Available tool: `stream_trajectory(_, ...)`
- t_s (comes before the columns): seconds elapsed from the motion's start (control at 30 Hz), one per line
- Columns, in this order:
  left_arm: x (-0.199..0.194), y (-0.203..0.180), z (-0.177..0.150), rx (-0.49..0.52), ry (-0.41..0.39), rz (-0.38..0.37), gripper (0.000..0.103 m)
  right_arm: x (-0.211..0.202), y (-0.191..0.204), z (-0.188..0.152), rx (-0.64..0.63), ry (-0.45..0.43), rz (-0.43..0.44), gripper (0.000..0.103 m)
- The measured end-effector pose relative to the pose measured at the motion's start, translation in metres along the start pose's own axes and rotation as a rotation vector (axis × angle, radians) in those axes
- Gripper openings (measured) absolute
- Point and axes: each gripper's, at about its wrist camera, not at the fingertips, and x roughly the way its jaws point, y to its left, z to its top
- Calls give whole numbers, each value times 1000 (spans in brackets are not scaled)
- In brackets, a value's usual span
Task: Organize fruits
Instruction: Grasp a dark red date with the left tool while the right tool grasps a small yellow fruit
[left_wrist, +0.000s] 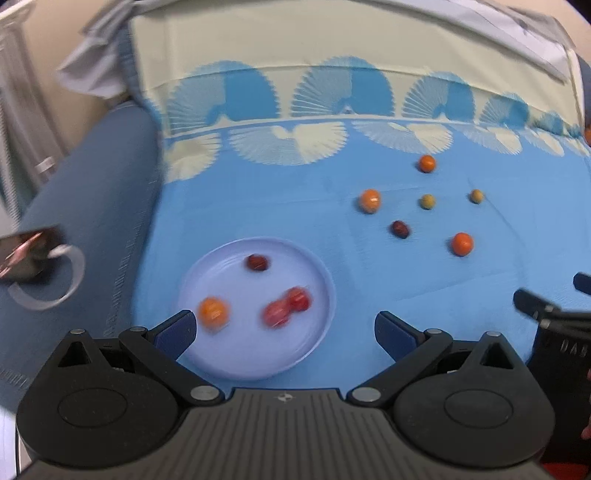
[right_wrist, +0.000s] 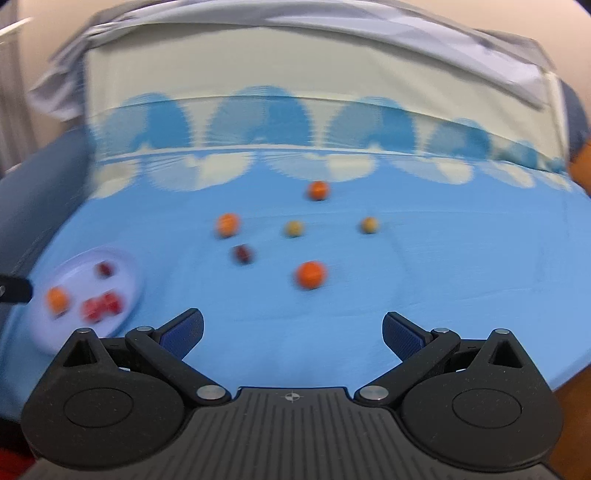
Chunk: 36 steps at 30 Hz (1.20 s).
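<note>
A pale blue plate (left_wrist: 317, 280) lies on the blue cloth and holds an orange fruit (left_wrist: 213, 312), two red fruits (left_wrist: 286, 306) and a dark red one (left_wrist: 257, 262). My left gripper (left_wrist: 284, 328) is open and empty just above the plate's near rim. Several loose fruits lie to the right: oranges (left_wrist: 461, 243) (left_wrist: 369, 200) (left_wrist: 427, 163), two yellowish ones (left_wrist: 427, 201) (left_wrist: 476, 196) and a dark red one (left_wrist: 400, 229). My right gripper (right_wrist: 293, 334) is open and empty, short of the nearest orange (right_wrist: 311, 274). The plate (right_wrist: 125, 258) shows at left in the right wrist view.
The blue cloth with a cream fan pattern (left_wrist: 332, 147) covers the surface. A blue cushion edge (left_wrist: 92, 184) runs along the left, with a shiny box and a tape ring (left_wrist: 44, 280) on it. The right gripper's body (left_wrist: 554, 332) shows at the left wrist view's right edge.
</note>
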Motion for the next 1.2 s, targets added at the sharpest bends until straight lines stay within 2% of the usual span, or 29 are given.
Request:
stream_trajectory(0.17, 52, -41, 38, 6, 0, -34, 103, 55, -43, 27, 66, 9, -90, 102)
stream_trajectory(0.3, 102, -76, 65, 2, 21, -92, 103, 112, -63, 48, 91, -16, -158, 102)
stream_trajectory(0.43, 154, -108, 79, 35, 47, -108, 103, 179, -83, 60, 128, -6, -145, 102)
stream_trajectory(0.53, 189, -122, 87, 44, 85, -133, 103, 223, -95, 68, 138, 49, -140, 102)
stream_trajectory(0.73, 244, -138, 91, 47, 119, -112, 103, 282, -107, 83, 117, 50, -160, 102)
stream_trajectory(0.83, 266, -141, 85, 74, 157, -83, 103, 303, -108, 84, 79, 32, -162, 102)
stream_trajectory(0.87, 267, -139, 83, 58, 145, -96, 103, 309, -109, 82, 72, 36, -166, 102)
stream_trajectory(0.97, 268, -131, 79, 17, 137, -115, 103, 308, -108, 74, 75, -29, -168, 102)
stream_trajectory(1.13, 267, -133, 81, 20, 155, -101, 103, 308, -108, 75, 76, -19, -170, 102)
stream_trajectory(1.17, 267, -133, 83, 17, 168, -100, 103, 307, -108, 76, 77, -12, -172, 102)
stream_trajectory(1.2, 266, -133, 85, 12, 180, -104, 99, 305, -108, 77, 82, 3, -169, 93)
